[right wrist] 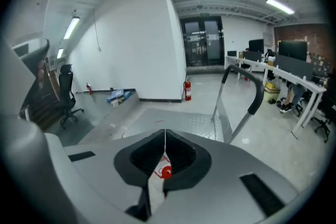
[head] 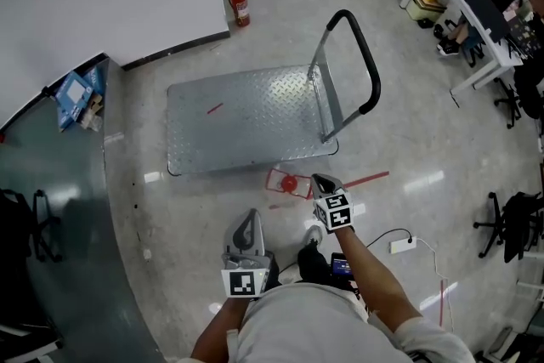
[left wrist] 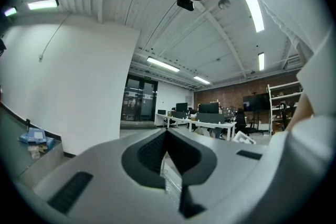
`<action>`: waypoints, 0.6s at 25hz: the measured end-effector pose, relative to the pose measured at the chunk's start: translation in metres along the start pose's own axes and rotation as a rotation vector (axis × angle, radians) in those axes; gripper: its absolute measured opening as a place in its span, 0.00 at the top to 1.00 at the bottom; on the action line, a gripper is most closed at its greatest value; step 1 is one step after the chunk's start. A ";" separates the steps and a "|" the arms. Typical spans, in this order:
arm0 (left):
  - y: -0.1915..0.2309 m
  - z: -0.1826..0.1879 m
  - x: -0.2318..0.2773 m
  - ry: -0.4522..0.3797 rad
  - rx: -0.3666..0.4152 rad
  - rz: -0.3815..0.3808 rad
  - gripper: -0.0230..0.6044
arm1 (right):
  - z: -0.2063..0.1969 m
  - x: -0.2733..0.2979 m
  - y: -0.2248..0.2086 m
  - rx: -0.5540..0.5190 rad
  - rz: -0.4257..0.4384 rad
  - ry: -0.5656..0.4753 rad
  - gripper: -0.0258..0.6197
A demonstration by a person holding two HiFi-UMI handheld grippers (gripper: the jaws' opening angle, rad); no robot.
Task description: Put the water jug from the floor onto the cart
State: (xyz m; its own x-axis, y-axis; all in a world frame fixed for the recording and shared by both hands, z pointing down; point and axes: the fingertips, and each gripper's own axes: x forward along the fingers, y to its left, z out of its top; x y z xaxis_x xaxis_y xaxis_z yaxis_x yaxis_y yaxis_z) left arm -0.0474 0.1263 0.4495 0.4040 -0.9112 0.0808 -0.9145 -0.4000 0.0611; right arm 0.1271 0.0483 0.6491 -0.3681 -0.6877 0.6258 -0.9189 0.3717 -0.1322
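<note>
Both left gripper and right gripper are clenched empty; water jug stands upright, red cap skyward, on grey floor beside cart in open office.

The person wears a pale, off-white top with a short sleeve showing on the right arm. The left gripper and the right gripper have smooth light grey shells, and each bears a white cube printed with black square markers. Their inner pads are black and ribbed, and dark slots are sunk into the grey shell.
</note>
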 end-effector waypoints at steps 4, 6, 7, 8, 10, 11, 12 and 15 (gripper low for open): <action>0.003 -0.012 0.009 0.020 -0.002 -0.009 0.96 | -0.041 0.051 0.001 -0.009 0.023 0.189 0.94; 0.006 -0.018 0.013 0.028 -0.008 -0.007 0.96 | -0.067 0.072 0.002 -0.007 0.038 0.285 0.94; 0.008 -0.022 0.015 0.038 -0.012 -0.005 0.96 | -0.081 0.082 0.001 -0.003 0.044 0.329 0.94; 0.010 -0.026 0.017 0.049 -0.016 -0.005 0.96 | -0.093 0.091 -0.001 0.002 0.045 0.369 0.94; 0.012 -0.032 0.020 0.060 -0.019 -0.012 0.96 | -0.116 0.104 -0.005 0.011 0.039 0.439 0.94; 0.013 -0.034 0.021 0.061 -0.022 -0.018 0.96 | -0.126 0.110 -0.006 0.014 0.040 0.469 0.94; 0.014 -0.037 0.022 0.065 -0.025 -0.022 0.96 | -0.134 0.115 -0.005 0.015 0.044 0.496 0.94; 0.017 -0.048 0.026 0.083 -0.024 -0.029 0.96 | -0.155 0.132 0.001 0.017 0.071 0.553 0.94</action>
State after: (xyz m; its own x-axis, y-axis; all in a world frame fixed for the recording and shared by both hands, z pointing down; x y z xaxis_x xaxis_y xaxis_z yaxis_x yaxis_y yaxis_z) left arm -0.0516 0.1009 0.5001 0.4321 -0.8874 0.1607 -0.9018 -0.4231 0.0883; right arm 0.0996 0.0548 0.8503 -0.3044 -0.2294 0.9245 -0.8982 0.3923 -0.1985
